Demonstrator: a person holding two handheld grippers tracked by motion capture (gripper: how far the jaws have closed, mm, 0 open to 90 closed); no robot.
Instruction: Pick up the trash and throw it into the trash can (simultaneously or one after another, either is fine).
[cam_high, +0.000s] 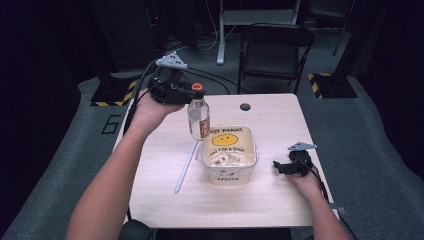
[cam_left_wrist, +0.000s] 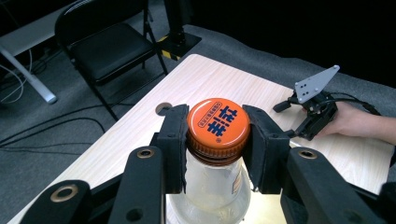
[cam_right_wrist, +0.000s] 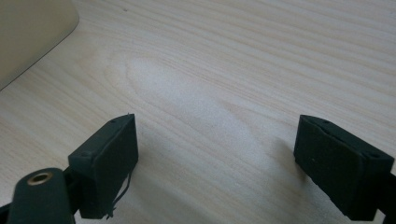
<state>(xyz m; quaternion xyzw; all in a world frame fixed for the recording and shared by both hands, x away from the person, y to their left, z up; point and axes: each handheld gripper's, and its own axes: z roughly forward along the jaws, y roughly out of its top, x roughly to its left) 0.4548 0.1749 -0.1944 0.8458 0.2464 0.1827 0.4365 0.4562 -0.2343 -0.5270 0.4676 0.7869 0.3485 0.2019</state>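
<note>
Item: clear plastic bottle (cam_high: 198, 119), orange screw cap (cam_left_wrist: 218, 123), red-and-white label on the body. It is held off the table (cam_high: 165, 200), hanging upright from its neck, above the left rim of the tub and the near end of the white stick. In the left gripper view the cap is printed with dark characters, and the transparent shoulder is seen below it.

Item: left gripper (cam_high: 194, 93), carried in the left hand (cam_high: 150, 107) over the far left part of the table. Its jaws are clamped on the bottle at the cap, one black pad pressed against each side.

Item: right gripper (cam_high: 276, 166), held in the right hand (cam_high: 306, 182) low at the right side of the table, to the right of the tub. In the right gripper view its jaws are spread wide apart with bare wood grain between them; nothing is gripped. A grey three-cornered plate is mounted on top.

Item: white plastic tub (cam_high: 229, 176), placed at mid-table, printed with a yellow smiling face and lettering; small packets are seen lying inside.

Item: white stick (cam_high: 185, 167), laid flat on the table just left of the tub.

Item: round cable hole (cam_high: 245, 106), set in the table top near the far edge.

Item: black folding chair (cam_high: 272, 50), standing on the grey floor beyond the table.
</note>
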